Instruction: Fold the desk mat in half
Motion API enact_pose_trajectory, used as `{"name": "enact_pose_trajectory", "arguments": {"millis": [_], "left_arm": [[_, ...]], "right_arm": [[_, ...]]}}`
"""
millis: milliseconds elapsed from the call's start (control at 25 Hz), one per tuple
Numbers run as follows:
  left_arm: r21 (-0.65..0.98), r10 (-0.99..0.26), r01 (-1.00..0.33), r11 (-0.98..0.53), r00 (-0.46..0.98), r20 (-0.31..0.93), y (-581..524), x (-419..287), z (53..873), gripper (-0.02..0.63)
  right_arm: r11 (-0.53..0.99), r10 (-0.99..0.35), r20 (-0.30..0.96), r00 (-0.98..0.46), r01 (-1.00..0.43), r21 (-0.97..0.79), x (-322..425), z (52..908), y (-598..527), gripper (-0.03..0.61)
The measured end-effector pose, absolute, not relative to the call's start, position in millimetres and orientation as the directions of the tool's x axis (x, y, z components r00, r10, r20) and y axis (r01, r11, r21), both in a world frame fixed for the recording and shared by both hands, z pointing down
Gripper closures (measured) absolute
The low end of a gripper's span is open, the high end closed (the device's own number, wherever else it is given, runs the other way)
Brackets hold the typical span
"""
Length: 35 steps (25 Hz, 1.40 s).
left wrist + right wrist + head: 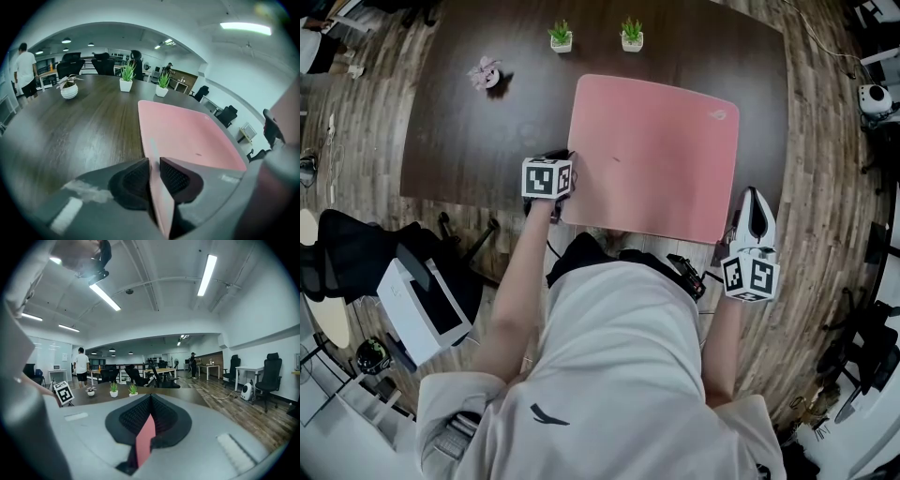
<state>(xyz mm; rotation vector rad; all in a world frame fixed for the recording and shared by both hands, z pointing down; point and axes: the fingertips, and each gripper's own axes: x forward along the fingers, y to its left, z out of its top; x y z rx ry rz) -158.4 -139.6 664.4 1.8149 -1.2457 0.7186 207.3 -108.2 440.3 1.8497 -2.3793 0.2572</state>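
Pink desk mat [656, 159] lies flat on the dark table [487, 141], its near edge at your side; your left gripper [153, 176] is pinched onto the near-left edge, and your right gripper [149, 420] is clamped on a pink sliver at the near-right corner; the mat runs away from both, so I'd guess you fold near-to-far; long axis is hard to call; the far-right logo [717, 114] is too small to read.

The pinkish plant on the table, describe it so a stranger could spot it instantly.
Find the dark wooden table with the pink desk mat on it. Three small potted plants stand near the mat's far edge. The pinkish plant is leftmost, alone in a round white pot; the two green plants sit together in square pots.
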Motion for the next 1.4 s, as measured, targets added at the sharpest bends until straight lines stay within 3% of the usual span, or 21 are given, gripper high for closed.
{"name": "enact_pose_trajectory", "arguments": {"millis": [640,880,1120,1400], "left_arm": [[0.313,-0.521,-0.938,-0.152,0.345,0.781,-140,-156,655,0.557],[0.402,-0.555,-0.907,-0.127,0.401,0.729,-140,-151,639,0.569],[0.598,-0.568,-0.793,-0.114,0.546,0.616,-146,-128,628,0.592],[0.652,-0.548,-0.751,-0.102,0.590,0.593,-146,-122,637,0.591]], "right_arm": [[0.229,-0.950,0.197,-0.242,-0.970,-0.086,212,444,-112,0.578],[0.231,-0.950,0.193,-0.247,-0.968,-0.099,211,444,-112,0.578],[0.231,-0.951,0.188,-0.248,-0.967,-0.106,211,444,-111,0.578],[0.219,-0.952,0.193,-0.237,-0.969,-0.110,216,447,-111,0.578]]}}
